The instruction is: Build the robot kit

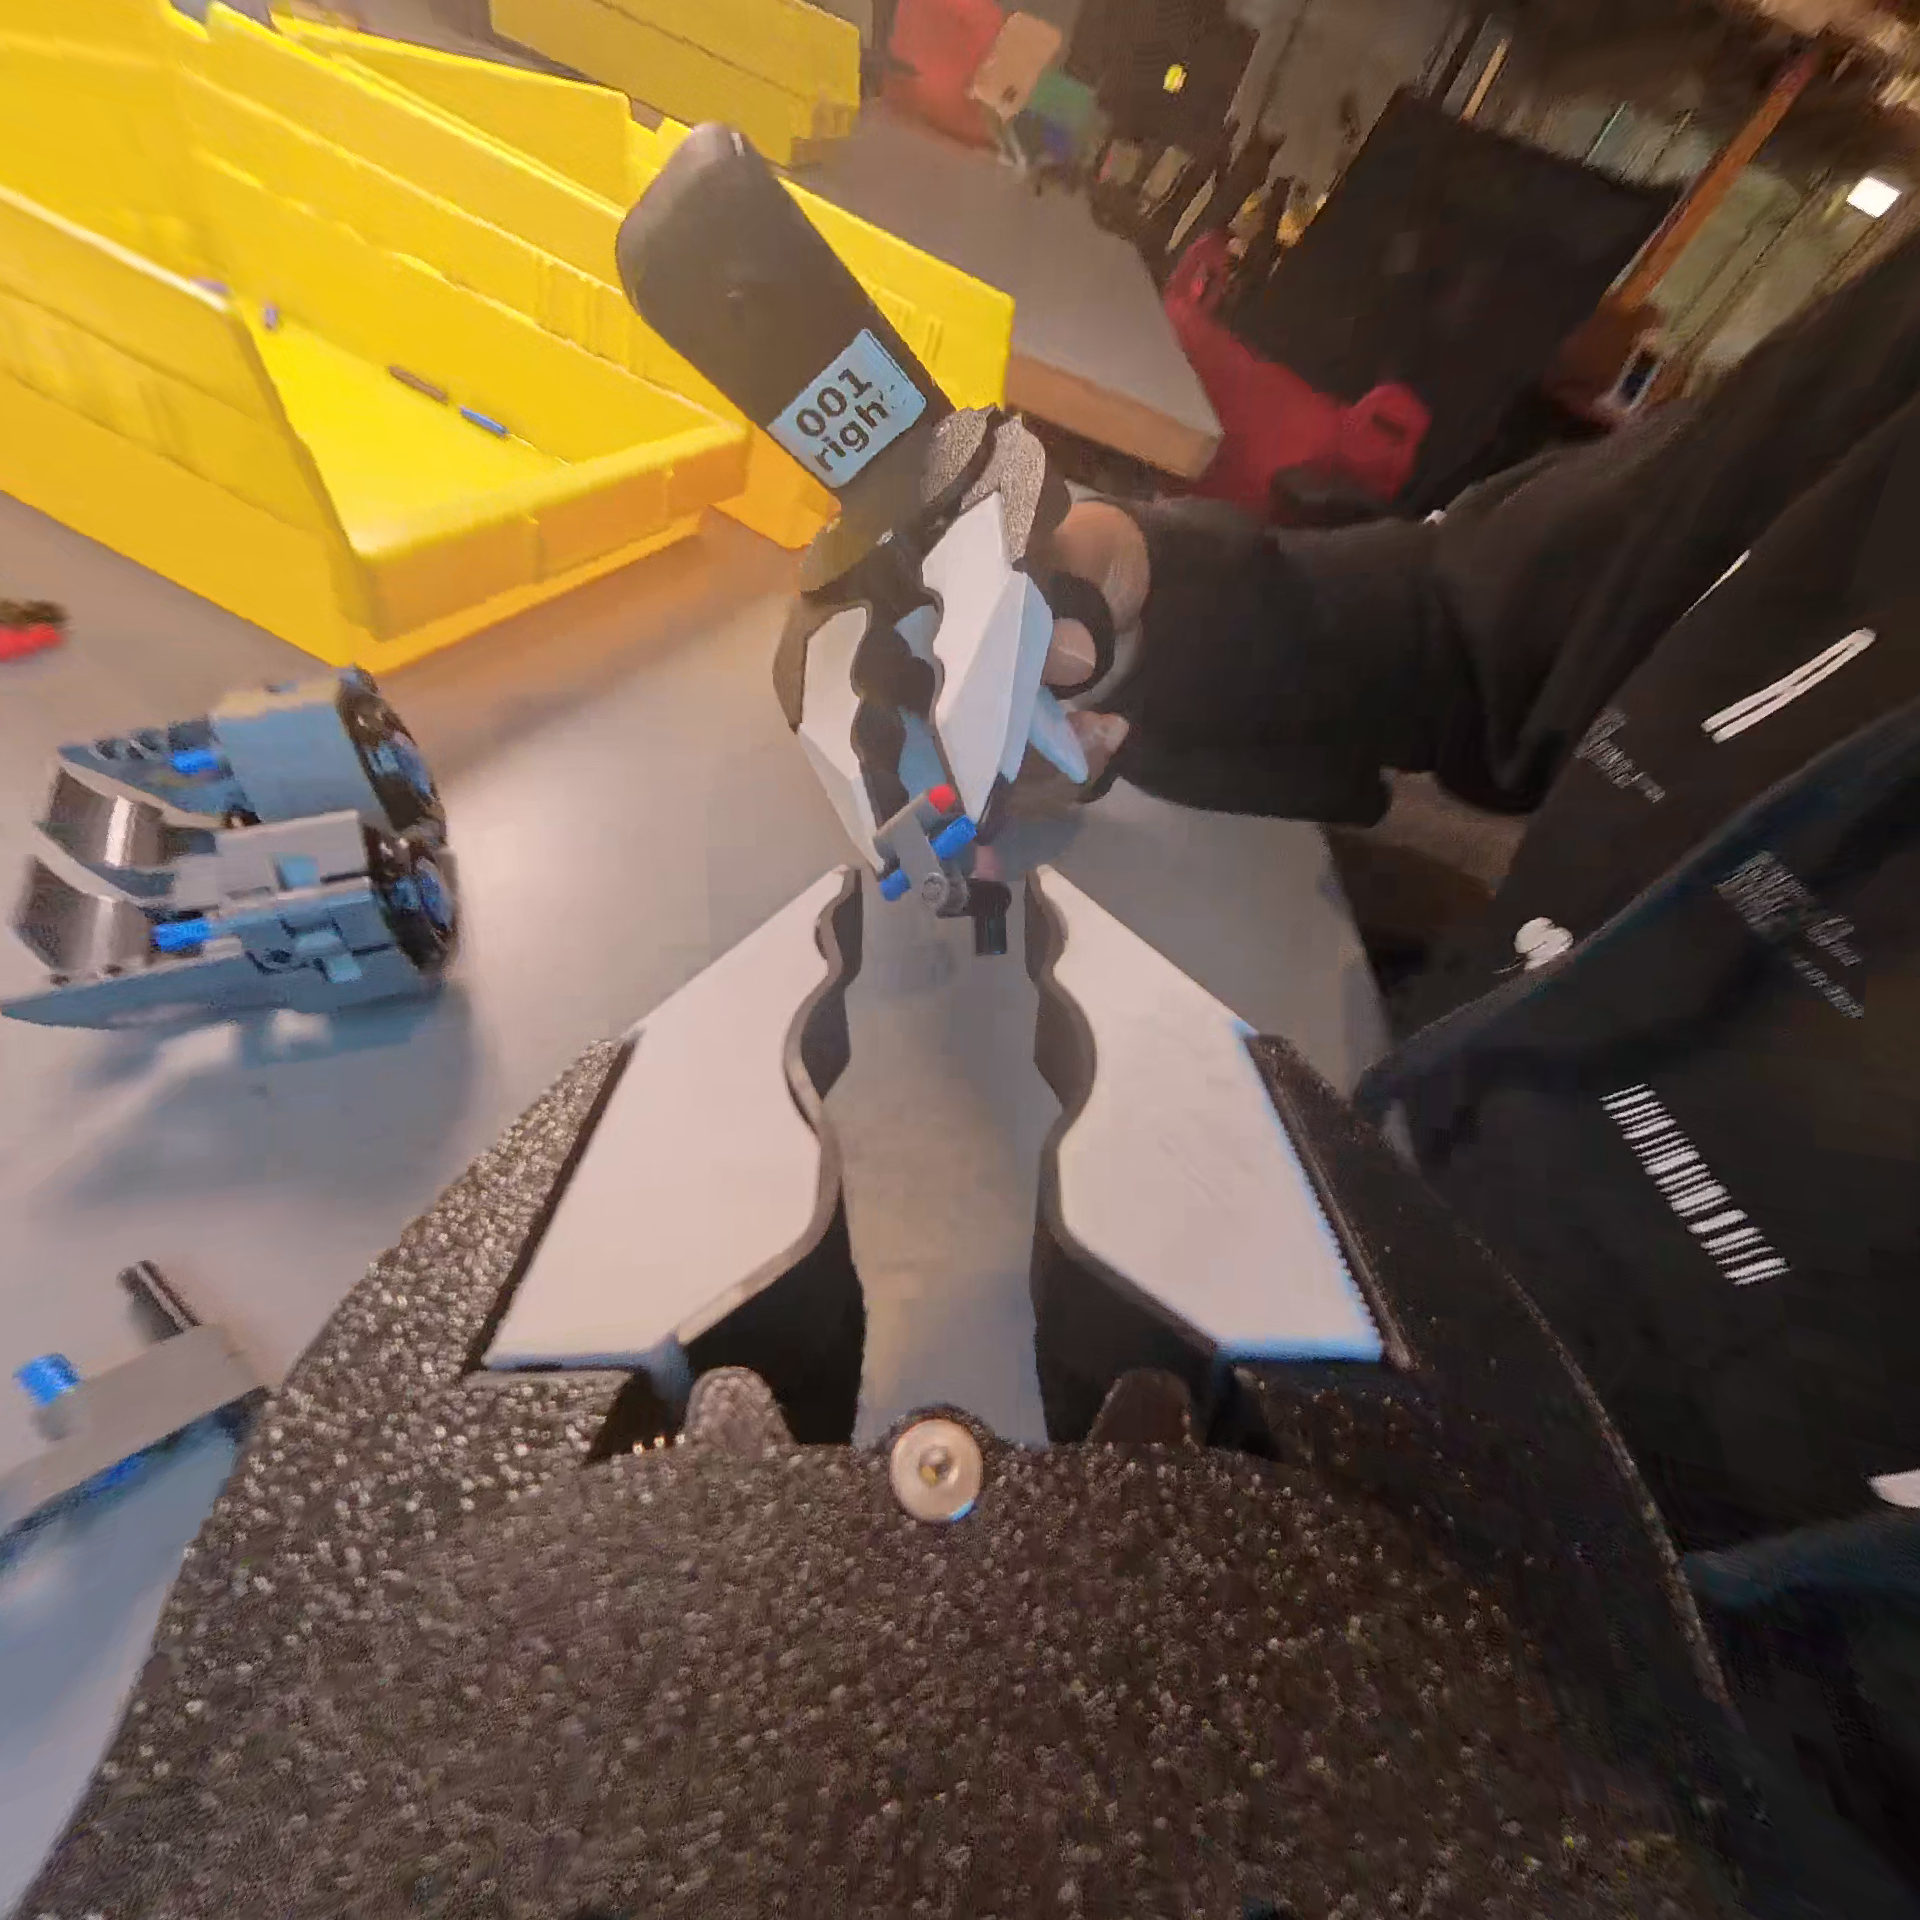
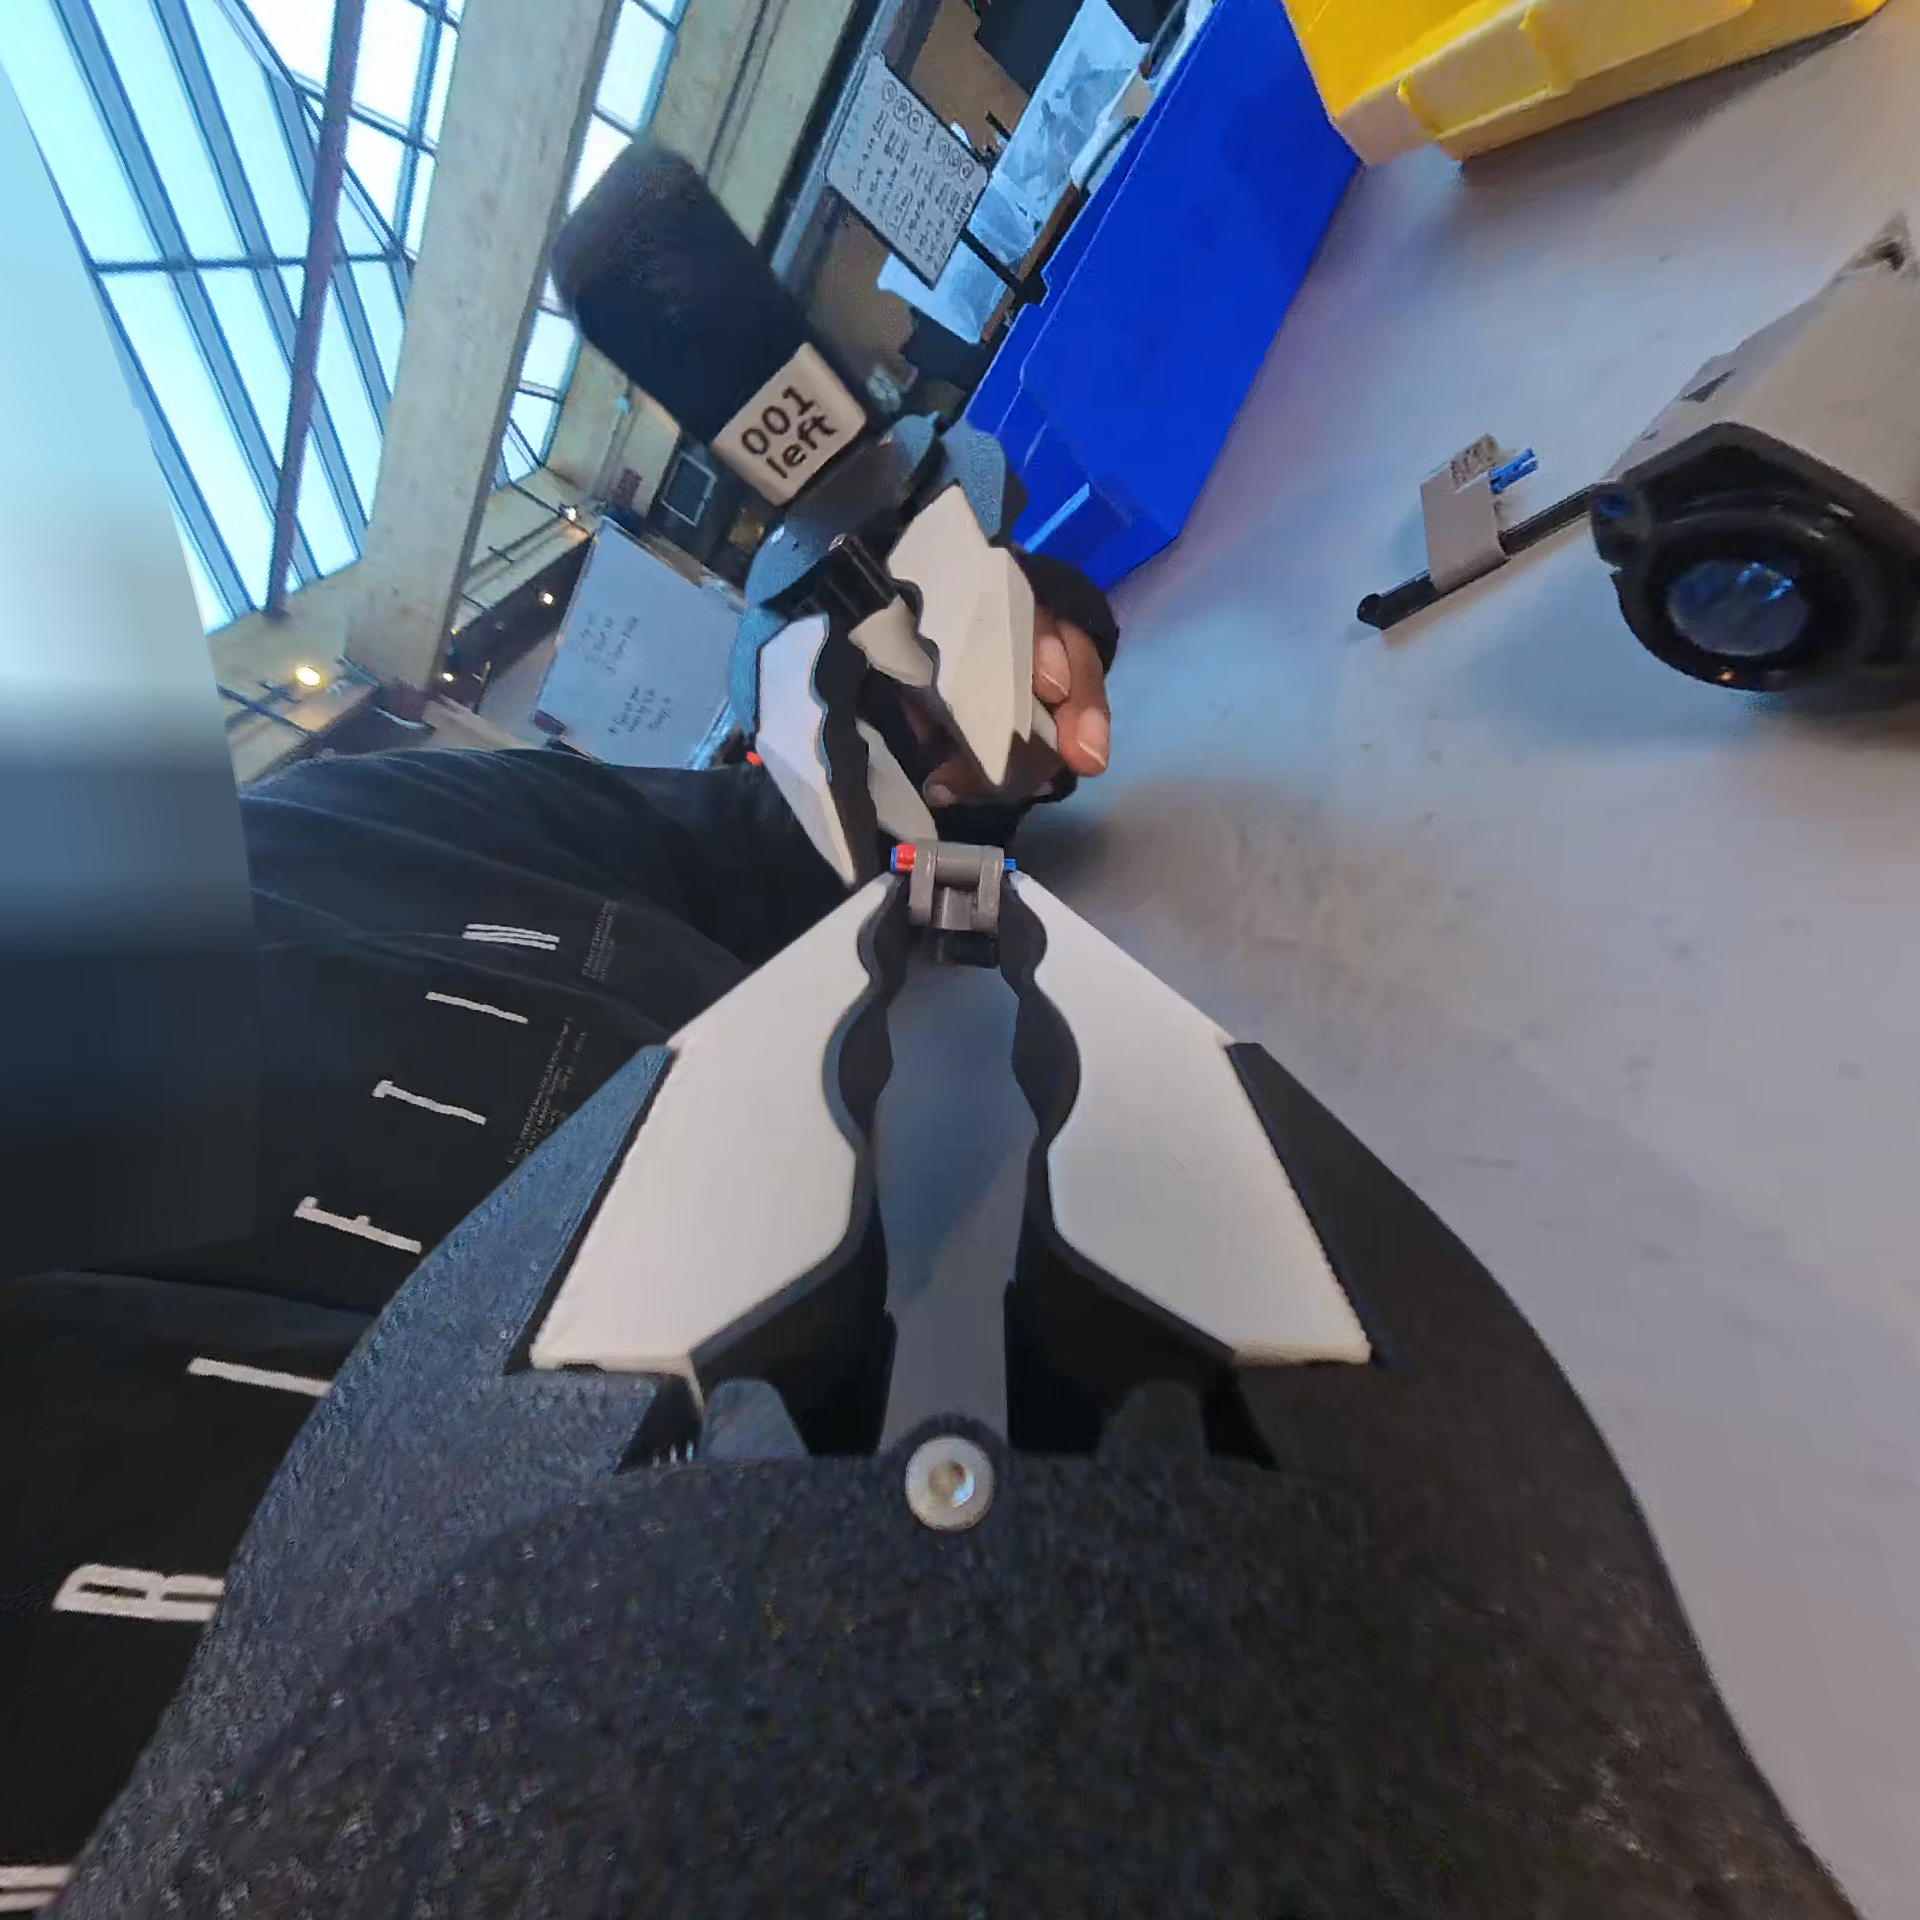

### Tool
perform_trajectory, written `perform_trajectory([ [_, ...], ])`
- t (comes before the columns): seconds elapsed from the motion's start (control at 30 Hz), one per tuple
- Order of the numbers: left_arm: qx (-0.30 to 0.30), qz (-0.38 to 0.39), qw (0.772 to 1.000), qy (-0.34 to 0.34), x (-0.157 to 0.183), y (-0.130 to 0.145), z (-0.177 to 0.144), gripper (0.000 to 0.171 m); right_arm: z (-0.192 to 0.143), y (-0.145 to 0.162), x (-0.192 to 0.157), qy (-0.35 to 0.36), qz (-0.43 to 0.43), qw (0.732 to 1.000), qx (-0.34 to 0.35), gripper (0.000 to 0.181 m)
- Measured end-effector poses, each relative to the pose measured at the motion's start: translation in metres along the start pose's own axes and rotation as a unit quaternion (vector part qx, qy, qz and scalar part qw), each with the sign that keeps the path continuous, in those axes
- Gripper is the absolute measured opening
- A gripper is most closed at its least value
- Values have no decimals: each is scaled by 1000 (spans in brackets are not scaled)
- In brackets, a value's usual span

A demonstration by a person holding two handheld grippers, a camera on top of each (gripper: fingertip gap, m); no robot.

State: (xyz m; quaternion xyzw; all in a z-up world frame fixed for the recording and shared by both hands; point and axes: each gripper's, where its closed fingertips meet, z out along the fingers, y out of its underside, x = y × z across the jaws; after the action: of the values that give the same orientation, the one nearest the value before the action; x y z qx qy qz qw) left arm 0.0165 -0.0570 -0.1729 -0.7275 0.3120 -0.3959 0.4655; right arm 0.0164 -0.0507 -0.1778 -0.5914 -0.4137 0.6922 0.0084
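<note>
My right gripper (image 2: 948, 883) is shut on a small grey brick piece (image 2: 951, 896) that has a red pin on one side, blue pins and a black part under it. It holds the piece above the grey table (image 2: 1455, 1039). In the left wrist view the right gripper (image 1: 920, 831) points down with the same piece (image 1: 925, 847) at its tips. My left gripper (image 1: 943, 883) is open, with its fingertips (image 1: 847, 894) on either side of that piece and not closed on it. It also shows in the right wrist view (image 2: 899, 831), tip to tip with the right gripper.
A grey brick model with black round parts (image 1: 260, 862) lies on the table at the left, also in the right wrist view (image 2: 1766, 520). Yellow bins (image 1: 416, 416) stand behind it, and a blue bin (image 2: 1143, 312). Loose grey pieces (image 1: 104, 1392) (image 2: 1475, 530) lie nearby. A person's black sleeve (image 1: 1351, 644) is at the right. The tips of both grippers are at nearly the same place.
</note>
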Motion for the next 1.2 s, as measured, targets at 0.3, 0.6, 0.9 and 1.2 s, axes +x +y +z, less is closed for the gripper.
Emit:
perform_trajectory([
  [0.3,-18,85,996,-21,6,3,2,13,5,3,-9,-49,23,999,0,14],
  [0.6,-79,12,997,18,9,24,4,10,6,19,3,8,-39,997,-65,16],
  [0.9,-183,-120,974,63,18,72,21,10,-2,43,20,153,-291,922,-202,17],
  [1.2,-213,-104,970,60,18,80,25,10,6,72,31,185,-419,837,-299,5],
])
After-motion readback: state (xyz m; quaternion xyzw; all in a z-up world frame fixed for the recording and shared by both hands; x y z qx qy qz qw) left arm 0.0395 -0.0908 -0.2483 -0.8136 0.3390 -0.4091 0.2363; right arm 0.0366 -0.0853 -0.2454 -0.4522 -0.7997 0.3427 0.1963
